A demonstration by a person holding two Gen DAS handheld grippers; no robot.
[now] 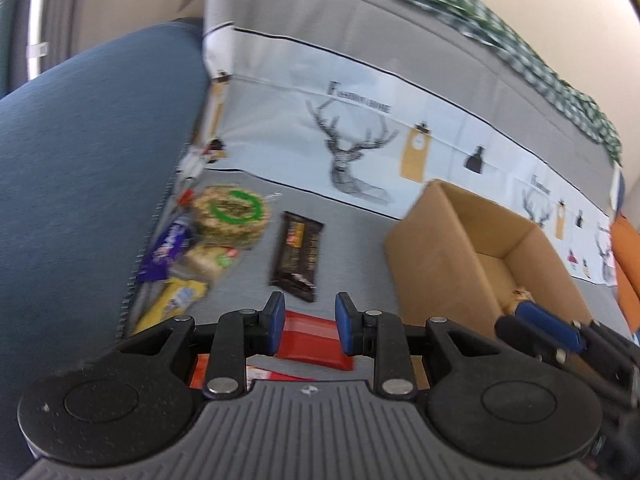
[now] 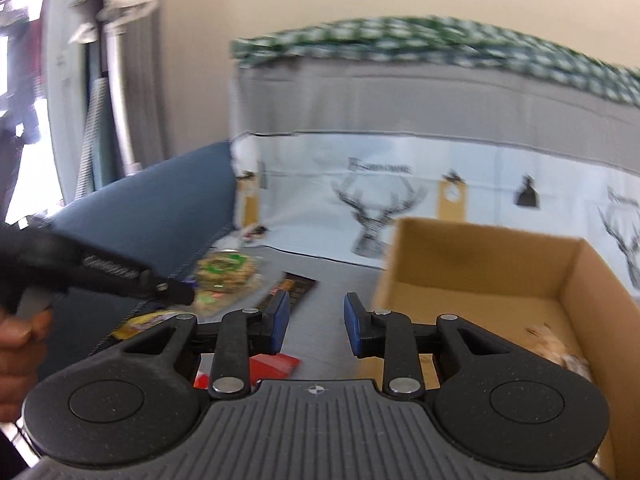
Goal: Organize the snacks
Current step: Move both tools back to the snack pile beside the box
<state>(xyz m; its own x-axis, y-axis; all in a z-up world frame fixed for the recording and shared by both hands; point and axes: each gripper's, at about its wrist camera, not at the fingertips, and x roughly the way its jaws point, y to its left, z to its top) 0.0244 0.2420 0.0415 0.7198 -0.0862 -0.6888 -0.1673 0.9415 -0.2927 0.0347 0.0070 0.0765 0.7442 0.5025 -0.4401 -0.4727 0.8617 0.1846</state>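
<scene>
Left gripper (image 1: 310,322): angled down over grey seat cover (image 1: 352,240), jaws part open, nothing held; red packet (image 1: 312,340) on the cover beneath the gap. Right gripper (image 2: 314,322): pointing shallowly down, jaws part open, empty. Dark chocolate bar (image 1: 298,256) just beyond. Round rice-cake pack (image 1: 232,210), purple packet (image 1: 168,250), yellow packet (image 1: 172,304) heaped against blue armrest (image 1: 88,160). Cardboard box (image 1: 424,248) to the right, open-topped, a snack inside. Deer-print backrest cover (image 1: 360,148) farthest.
</scene>
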